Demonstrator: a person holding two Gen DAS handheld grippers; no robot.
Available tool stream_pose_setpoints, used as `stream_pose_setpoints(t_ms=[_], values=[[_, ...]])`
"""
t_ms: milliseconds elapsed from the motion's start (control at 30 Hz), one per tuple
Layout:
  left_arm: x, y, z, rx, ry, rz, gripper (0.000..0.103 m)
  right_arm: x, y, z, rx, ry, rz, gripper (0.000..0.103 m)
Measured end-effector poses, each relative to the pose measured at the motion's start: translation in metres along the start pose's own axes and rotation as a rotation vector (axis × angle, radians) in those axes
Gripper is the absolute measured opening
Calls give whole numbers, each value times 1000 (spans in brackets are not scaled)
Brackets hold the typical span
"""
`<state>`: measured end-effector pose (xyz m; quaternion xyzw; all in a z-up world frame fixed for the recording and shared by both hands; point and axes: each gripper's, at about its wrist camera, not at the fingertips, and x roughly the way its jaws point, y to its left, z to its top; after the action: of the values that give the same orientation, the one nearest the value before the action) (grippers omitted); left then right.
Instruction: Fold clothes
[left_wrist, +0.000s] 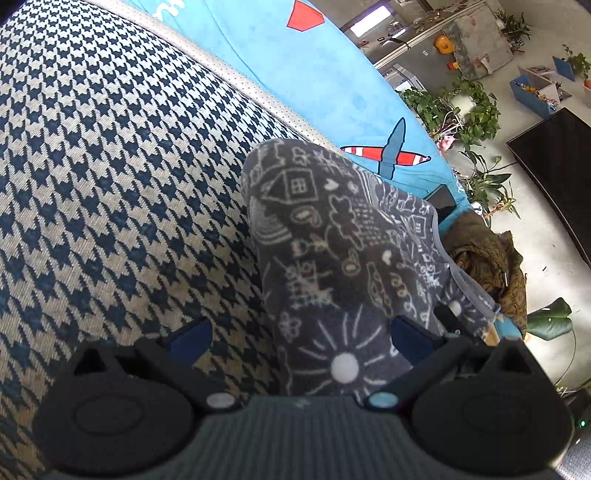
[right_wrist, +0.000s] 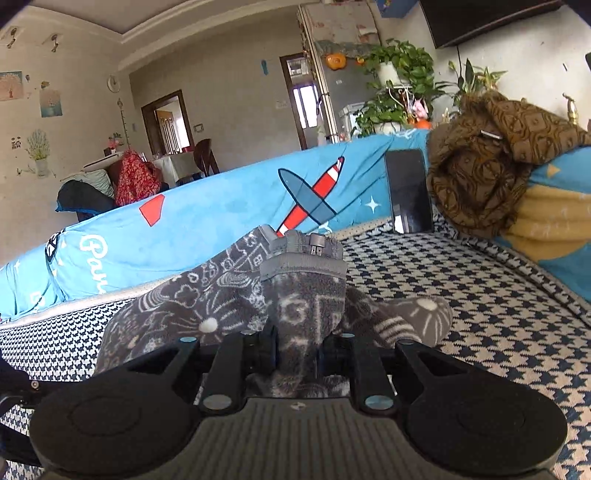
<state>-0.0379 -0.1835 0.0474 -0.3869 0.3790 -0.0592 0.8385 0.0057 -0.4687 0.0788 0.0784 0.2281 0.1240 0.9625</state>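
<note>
A: Where do we stand with the grey fleece garment (right_wrist: 221, 295)?

B: It lies bunched on the houndstooth sofa cover (left_wrist: 110, 166), close to the blue airplane blanket (right_wrist: 221, 206) along the back. Our right gripper (right_wrist: 299, 354) is pressed together on a raised fold of it, with the ribbed hem (right_wrist: 303, 254) standing up just past the fingers. Our left gripper (left_wrist: 299, 336) is spread wide over the cloth, pinching nothing.

A: How do we expect it to handle?

B: Soft, light and limp, we judge — it will sag wherever we don't hold it. The nap looks grippy, not slippery. The firm hem and the edge binding (left_wrist: 461, 273) seem the best places to take hold.

A: And around us?

B: The woven cover looks flat and a little rough, so the fleece may drag rather than slide. A crumpled brown cloth (right_wrist: 480, 166) and a dark phone (right_wrist: 408, 192) sit at the sofa's far end, well apart; beyond them — houseplants (right_wrist: 399, 74) in a living room.
</note>
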Motion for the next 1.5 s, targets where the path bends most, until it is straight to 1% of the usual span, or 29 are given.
stream_pose_setpoints(t_ms=[33, 100, 167, 300, 333, 367, 400, 433, 467, 500, 533, 567, 600, 667, 767, 833, 933, 967, 1067, 1133, 1233, 1300, 1400, 1500], values=[[5, -4, 1, 10, 3, 7, 103, -1, 1, 0, -2, -5, -1, 16], [10, -7, 0, 28, 12, 12, 103, 5, -6, -1, 45, 34, -18, 16], [15, -11, -1, 44, 20, 18, 103, 8, -13, -3, 79, 47, -36, 16], [23, -12, -5, 56, 32, 45, 103, 5, -14, -5, 48, 16, -61, 16], [26, -11, -6, 56, 43, 73, 103, 8, -18, -7, 58, 39, -66, 18], [29, -10, -7, 56, 52, 98, 103, 11, -21, -8, 69, 63, -71, 30], [31, -9, -8, 54, 55, 103, 103, 14, -27, -10, 101, 87, -75, 35], [31, -8, -9, 58, 50, 104, 103, 15, -33, -11, 134, 111, -79, 37], [30, -8, -9, 63, 45, 106, 103, 15, -38, -10, 168, 115, -70, 37], [30, -9, -9, 71, 46, 110, 103, 11, -41, -7, 185, 110, -74, 38], [30, -8, -9, 72, 46, 111, 103, 7, -41, -5, 181, 93, -84, 42], [30, -7, -8, 71, 46, 112, 103, 2, -42, -2, 176, 76, -94, 48], [30, -6, -8, 66, 47, 110, 103, -3, -43, 0, 171, 59, -104, 50], [28, -6, -7, 64, 46, 117, 103, -12, -45, 5, 161, 25, -124, 50], [22, -7, -8, 88, 32, 150, 103, -26, -47, 12, 147, -26, -154, 50], [16, -9, -7, 96, 20, 158, 103, -34, -47, 18, 108, -84, -216, 50], [4, -9, -6, 90, -12, 140, 103, -35, -49, 30, 97, -94, -152, 49], [1, -10, -4, 88, -28, 127, 103, -33, -48, 34, 83, -84, -97, 46], [-7, -16, -4, 112, -71, 117, 103, -26, -36, 40, -32, -81, 8, 44], [-9, -22, -5, 148, -93, 133, 103, -16, -27, 44, -105, -63, 89, 44], [-8, -31, -9, 200, -124, 169, 103, -1, -15, 45, -193, -47, 170, 44], [-7, -36, -10, 224, -142, 182, 103, 10, -11, 45, -192, -21, 210, 44], [-6, -41, -12, 236, -158, 178, 103, 26, -5, 47, -160, 11, 264, 45], [0, -44, -11, 243, -156, 194, 103, 38, 2, 49, -167, 18, 282, 45]])
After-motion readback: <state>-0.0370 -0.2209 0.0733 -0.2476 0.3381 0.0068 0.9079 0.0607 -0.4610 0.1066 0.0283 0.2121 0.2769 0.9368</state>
